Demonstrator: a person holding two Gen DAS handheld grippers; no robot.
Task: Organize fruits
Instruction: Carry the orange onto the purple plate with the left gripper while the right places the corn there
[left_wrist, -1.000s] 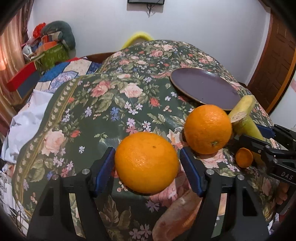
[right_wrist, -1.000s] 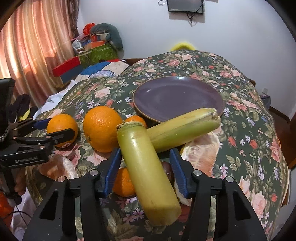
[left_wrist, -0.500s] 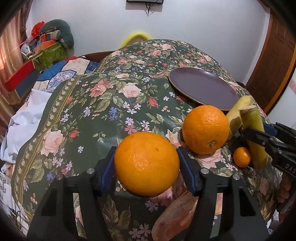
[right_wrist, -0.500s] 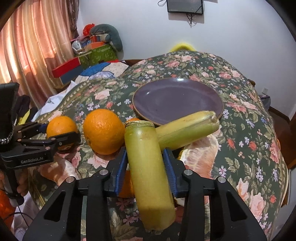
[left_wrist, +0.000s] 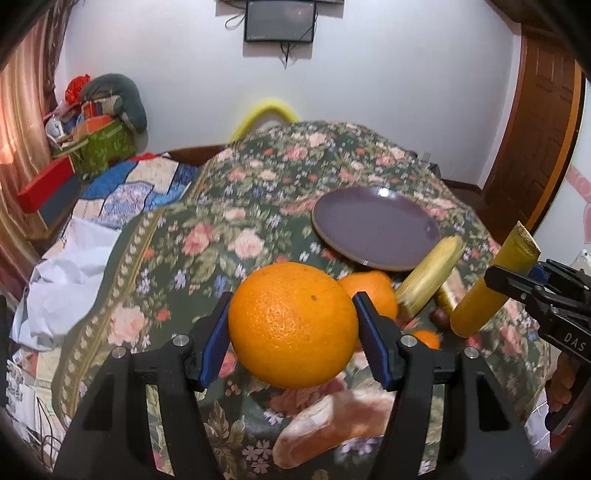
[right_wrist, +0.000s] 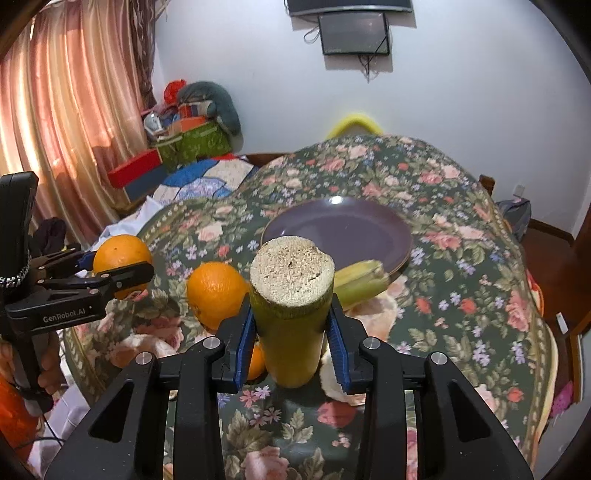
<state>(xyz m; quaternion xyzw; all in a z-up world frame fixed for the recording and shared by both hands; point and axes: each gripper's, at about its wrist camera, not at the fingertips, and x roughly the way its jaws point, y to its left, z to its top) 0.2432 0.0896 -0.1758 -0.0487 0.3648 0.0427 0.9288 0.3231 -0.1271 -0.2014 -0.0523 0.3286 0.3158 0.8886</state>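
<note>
We note orange (left_wrist: 293, 325): dimpled, slightly shiny peel | cane piece (right_wrist: 291, 306): smooth waxy skin, rough fibrous cut end | plate (right_wrist: 338, 230): glossy glazed ceramic | tablecloth (right_wrist: 461, 295): matt floral cloth | gripper pads (right_wrist: 334, 328): blue, ribbed, rubbery.

plate (right_wrist: 337, 230) behind second orange (right_wrist: 216, 300), cane piece (right_wrist: 360, 284) right of it

— Which colours are seen on the fruit?

— Bright orange is shown by the large orange (left_wrist: 293, 325) and by the second orange (right_wrist: 216, 299); the sugarcane piece (right_wrist: 291, 321) is yellow-green, its cut end pale beige and speckled.

— And around them?

— A dark green ground is carried by the tablecloth (right_wrist: 461, 258), patterned with pink roses and small lilac flowers. The plate (right_wrist: 336, 232) is dull purple; the gripper pads (left_wrist: 216, 339) are blue on black frames.
</note>
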